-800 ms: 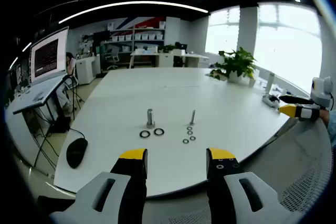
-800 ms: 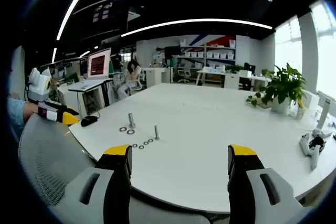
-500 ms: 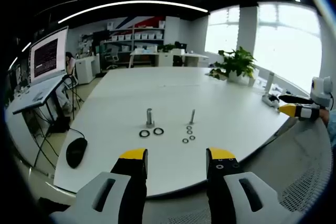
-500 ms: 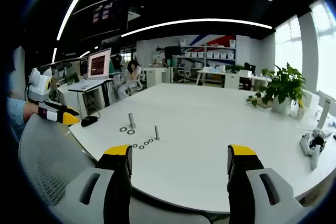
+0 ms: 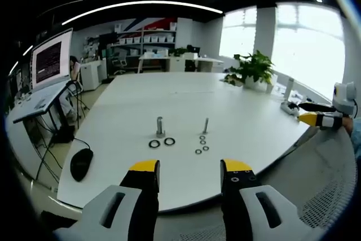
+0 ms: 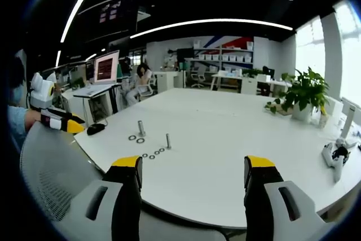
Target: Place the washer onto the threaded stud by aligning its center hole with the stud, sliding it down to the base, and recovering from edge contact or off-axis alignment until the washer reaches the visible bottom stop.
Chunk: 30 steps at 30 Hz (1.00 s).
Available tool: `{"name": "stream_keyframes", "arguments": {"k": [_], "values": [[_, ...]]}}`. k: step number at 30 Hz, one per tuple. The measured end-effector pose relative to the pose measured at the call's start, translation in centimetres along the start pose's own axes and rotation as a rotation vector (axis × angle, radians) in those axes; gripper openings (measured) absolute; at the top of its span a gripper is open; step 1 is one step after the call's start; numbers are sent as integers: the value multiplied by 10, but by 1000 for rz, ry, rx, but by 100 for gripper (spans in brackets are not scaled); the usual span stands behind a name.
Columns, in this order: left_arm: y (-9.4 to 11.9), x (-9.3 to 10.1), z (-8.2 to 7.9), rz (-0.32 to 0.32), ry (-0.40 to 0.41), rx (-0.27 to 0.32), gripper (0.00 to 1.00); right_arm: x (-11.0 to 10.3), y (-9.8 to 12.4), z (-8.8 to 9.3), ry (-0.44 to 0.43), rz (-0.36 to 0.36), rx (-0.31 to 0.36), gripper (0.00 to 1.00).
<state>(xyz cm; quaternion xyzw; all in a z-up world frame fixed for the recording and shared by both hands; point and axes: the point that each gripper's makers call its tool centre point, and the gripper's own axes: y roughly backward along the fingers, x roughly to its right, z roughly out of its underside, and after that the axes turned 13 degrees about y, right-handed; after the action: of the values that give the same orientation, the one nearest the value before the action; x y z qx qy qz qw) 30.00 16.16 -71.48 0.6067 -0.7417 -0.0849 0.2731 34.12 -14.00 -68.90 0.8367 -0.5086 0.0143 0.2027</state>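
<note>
Two upright studs stand on the white table (image 5: 169, 100): a thick stud (image 5: 160, 126) and a thin threaded stud (image 5: 205, 126). Two large washers (image 5: 161, 142) lie flat in front of the thick one, and several small washers (image 5: 202, 144) lie near the thin one. My left gripper (image 5: 187, 171) hangs open short of the table's near edge, holding nothing. In the right gripper view the thick stud (image 6: 141, 129), thin stud (image 6: 168, 141) and washers (image 6: 152, 154) sit left of centre. My right gripper (image 6: 193, 167) is open and empty, well back from them.
A black mouse (image 5: 81, 163) lies at the table's left corner. A potted plant (image 5: 255, 70) and a white device (image 6: 335, 155) stand toward the far right side. A grey mesh chair back (image 6: 48, 173) sits below the table edge. Desks, monitors and shelves fill the room behind.
</note>
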Motion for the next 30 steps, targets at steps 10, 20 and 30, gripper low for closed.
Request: {"name": "stream_keyframes", "arguments": {"k": [10,20,30], "values": [[2,1,-9,16,8,57,40,0,0,1,0,5,-6,73],[1,2,-7,19,7,45,39,0,0,3,5,8,-25,73],[1,2,-5,21,6,30,36,0,0,5,8,7,-33,72]]}}
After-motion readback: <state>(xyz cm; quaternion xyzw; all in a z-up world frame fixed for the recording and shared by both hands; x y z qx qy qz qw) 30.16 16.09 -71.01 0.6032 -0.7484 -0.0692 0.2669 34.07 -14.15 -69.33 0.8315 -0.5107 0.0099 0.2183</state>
